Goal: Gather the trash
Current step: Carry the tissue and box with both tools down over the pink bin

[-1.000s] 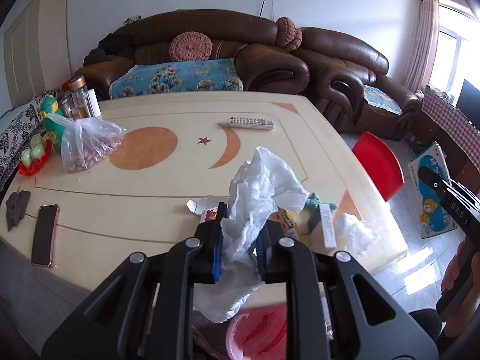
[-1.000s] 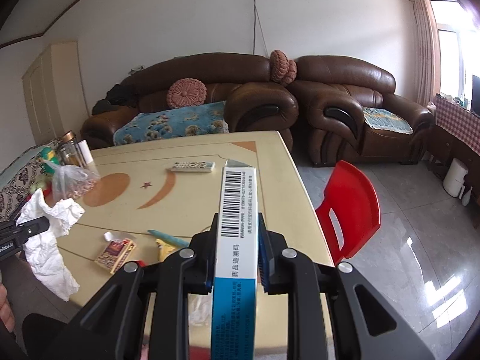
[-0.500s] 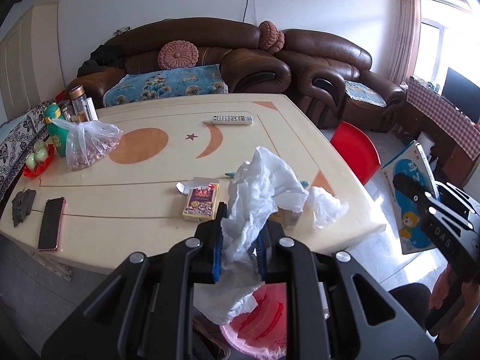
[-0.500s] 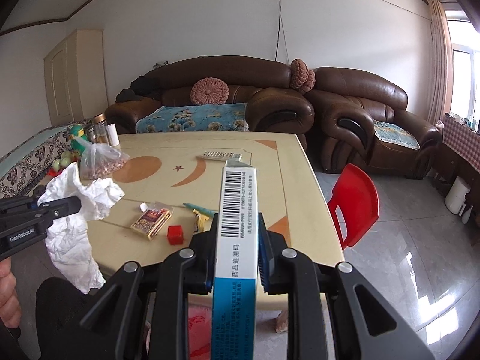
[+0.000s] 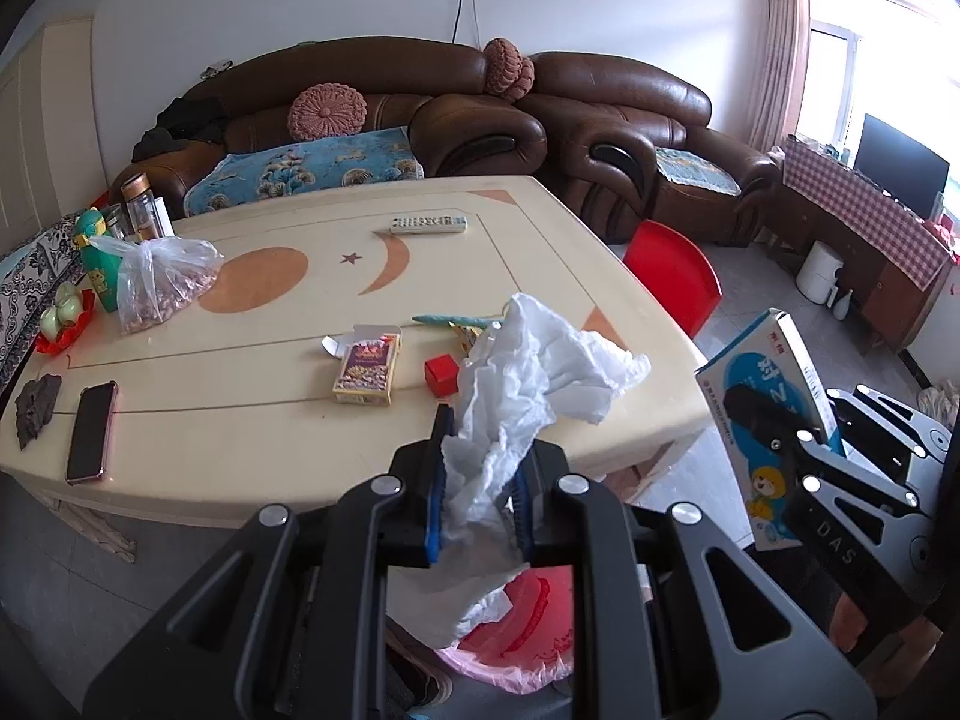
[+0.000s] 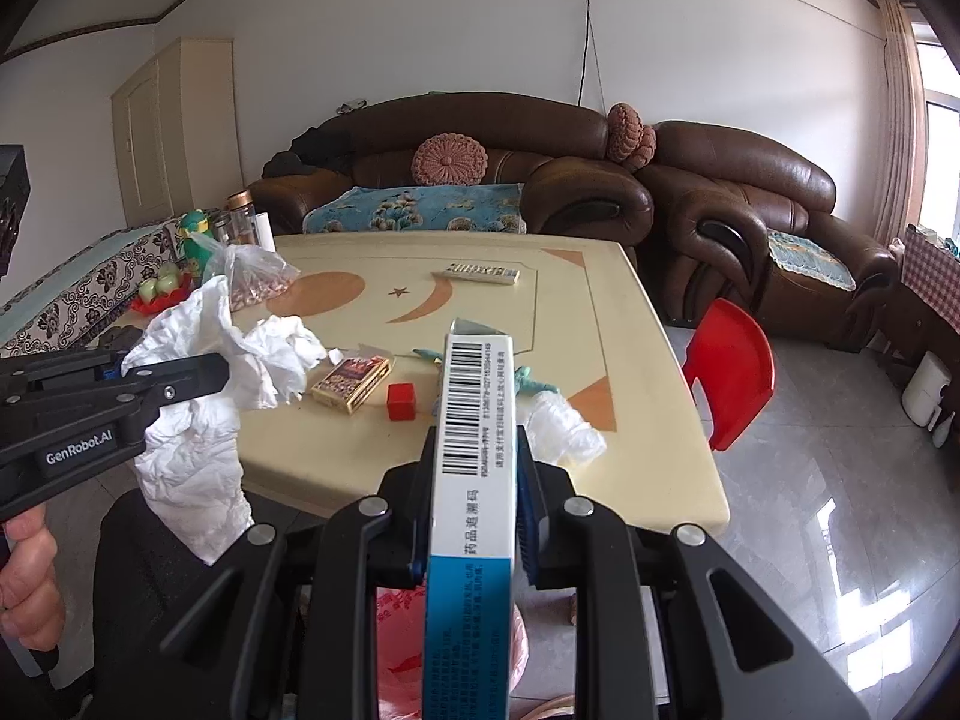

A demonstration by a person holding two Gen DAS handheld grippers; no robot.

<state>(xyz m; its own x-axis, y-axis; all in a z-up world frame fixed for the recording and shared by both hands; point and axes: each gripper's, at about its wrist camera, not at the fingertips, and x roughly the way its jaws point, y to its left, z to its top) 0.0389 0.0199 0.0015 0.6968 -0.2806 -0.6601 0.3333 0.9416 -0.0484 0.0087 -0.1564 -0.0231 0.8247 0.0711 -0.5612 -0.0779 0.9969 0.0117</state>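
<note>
Withdrew farther from worktop. Left claw clamped on tissue; right claw clamped on box, above pink bag.

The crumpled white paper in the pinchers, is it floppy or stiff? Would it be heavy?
Probably floppy: the crumpled white paper droops below the left gripper and bunches up above it. Likely very light, since a thin pinch holds the whole wad. It seems to squash easily between the fingers, so it may tear if tugged.
</note>
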